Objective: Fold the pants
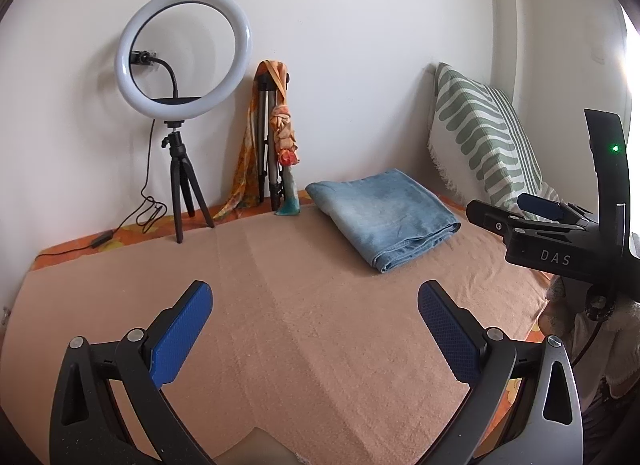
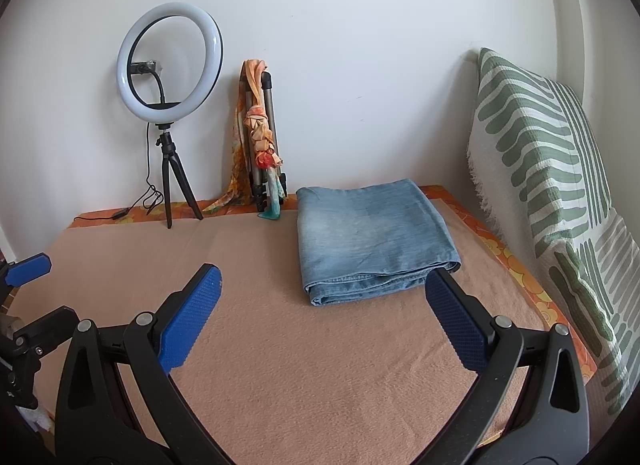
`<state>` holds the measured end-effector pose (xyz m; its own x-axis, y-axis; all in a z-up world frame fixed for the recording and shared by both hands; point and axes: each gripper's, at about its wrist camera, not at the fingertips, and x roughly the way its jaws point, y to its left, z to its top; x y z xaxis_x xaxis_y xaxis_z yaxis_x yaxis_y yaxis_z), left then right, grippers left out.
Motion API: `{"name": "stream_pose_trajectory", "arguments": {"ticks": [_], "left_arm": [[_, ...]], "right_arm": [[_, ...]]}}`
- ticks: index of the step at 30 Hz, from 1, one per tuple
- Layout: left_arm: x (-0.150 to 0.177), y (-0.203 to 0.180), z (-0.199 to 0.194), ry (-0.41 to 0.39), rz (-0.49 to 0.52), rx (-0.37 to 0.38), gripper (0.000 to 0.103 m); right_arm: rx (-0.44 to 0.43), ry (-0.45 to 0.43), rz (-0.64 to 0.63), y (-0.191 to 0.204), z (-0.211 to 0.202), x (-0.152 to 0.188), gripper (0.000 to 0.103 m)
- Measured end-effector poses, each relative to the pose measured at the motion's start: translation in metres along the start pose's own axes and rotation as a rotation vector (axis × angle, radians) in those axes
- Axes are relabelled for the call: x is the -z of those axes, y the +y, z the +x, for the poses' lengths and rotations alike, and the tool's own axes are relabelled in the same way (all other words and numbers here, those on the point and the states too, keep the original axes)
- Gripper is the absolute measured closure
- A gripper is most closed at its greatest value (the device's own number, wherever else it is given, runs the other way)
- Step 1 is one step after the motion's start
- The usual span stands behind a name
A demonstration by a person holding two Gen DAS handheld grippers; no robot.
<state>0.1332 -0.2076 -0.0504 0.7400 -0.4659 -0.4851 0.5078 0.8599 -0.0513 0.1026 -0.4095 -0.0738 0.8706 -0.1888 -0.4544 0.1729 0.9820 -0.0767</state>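
The light blue denim pants [image 1: 384,217] lie folded into a compact rectangle on the peach blanket [image 1: 280,305], toward the far right; they also show in the right wrist view [image 2: 372,233]. My left gripper [image 1: 314,301] is open and empty, held above the blanket well short of the pants. My right gripper [image 2: 322,285] is open and empty, just in front of the pants' near folded edge. The right gripper also shows at the right edge of the left wrist view [image 1: 532,221].
A ring light on a small black tripod [image 1: 182,61] stands at the back left, its cable trailing on the bed. A folded tripod draped with an orange scarf [image 1: 276,133] leans on the wall. A green-striped cushion [image 2: 552,169] lines the right side.
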Motion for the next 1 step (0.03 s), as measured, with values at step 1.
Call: {"name": "stream_pose_trajectory", "arguments": {"ticks": [1], "left_arm": [[-0.0003,0.0005,-0.0001,0.000,0.000,0.000,0.001]], "right_arm": [[0.000,-0.001,-0.001,0.0008,0.0000,0.0001,0.000]]}}
